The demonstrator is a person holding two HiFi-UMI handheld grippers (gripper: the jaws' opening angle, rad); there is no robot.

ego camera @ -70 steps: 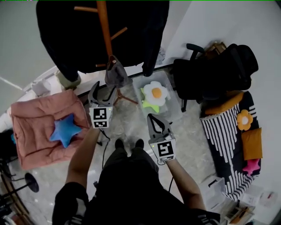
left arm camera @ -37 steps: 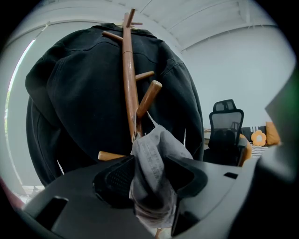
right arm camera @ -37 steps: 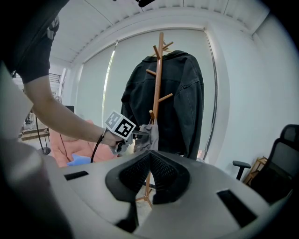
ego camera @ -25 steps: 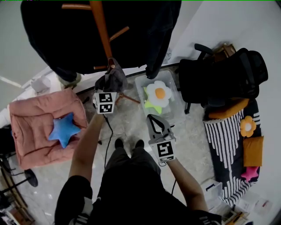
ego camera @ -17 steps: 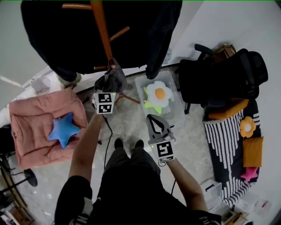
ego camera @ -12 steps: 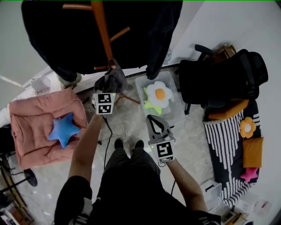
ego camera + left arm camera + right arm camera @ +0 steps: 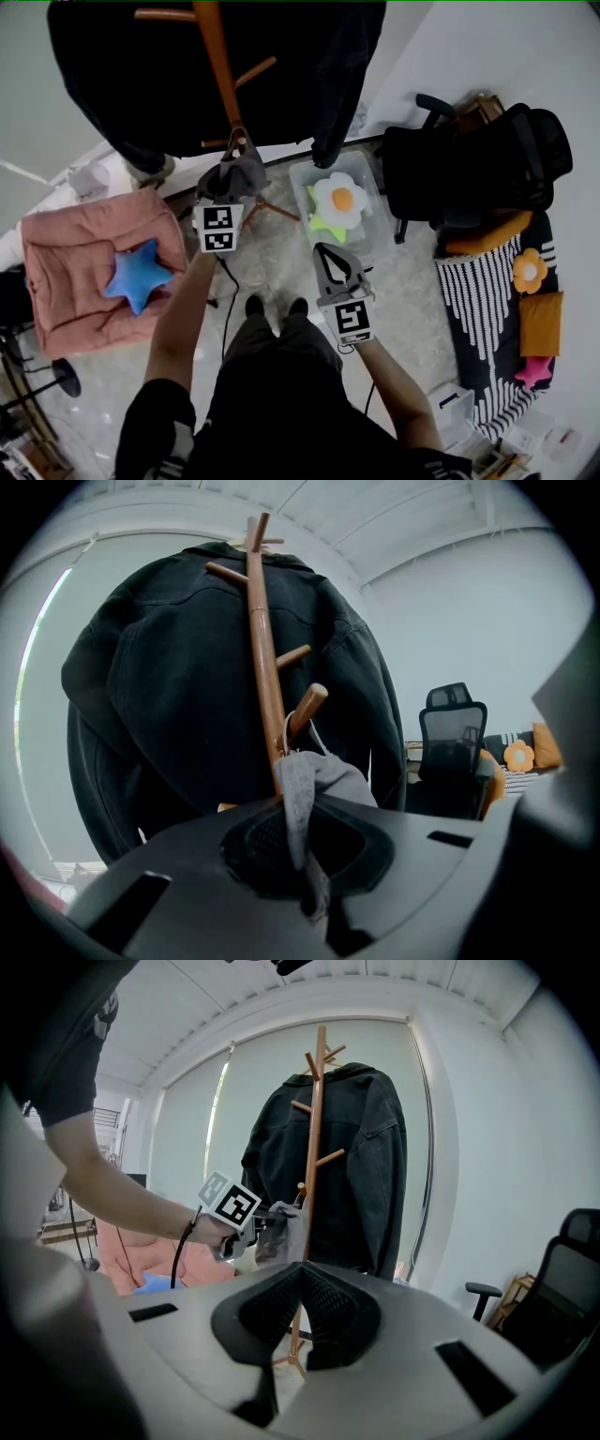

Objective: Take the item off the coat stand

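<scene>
A wooden coat stand (image 7: pixel 214 66) carries a black jacket (image 7: pixel 141 75) and, on a low peg (image 7: pixel 307 705), a small grey cloth item (image 7: pixel 239 173). My left gripper (image 7: pixel 225 187) is shut on the grey item's lower edge; in the left gripper view the cloth (image 7: pixel 319 775) runs down between the closed jaws of the left gripper (image 7: pixel 305 855), its white loop still over the peg. My right gripper (image 7: pixel 330 258) hangs lower and to the right, shut on nothing. In the right gripper view the right gripper (image 7: pixel 298 1274) faces the stand (image 7: pixel 314 1147) and the grey item (image 7: pixel 281 1232).
A clear bin (image 7: pixel 305 183) with a flower cushion stands right of the stand's feet. A pink quilted cushion (image 7: pixel 66 272) with a blue star (image 7: pixel 136 277) lies left. A black office chair (image 7: pixel 469 159) and a striped rug (image 7: pixel 478 291) with cushions are at the right.
My left gripper, open earlier, reached the grey item and shut on it. In the last second it has drawn slightly down and left with the cloth. The right gripper has stayed put.
</scene>
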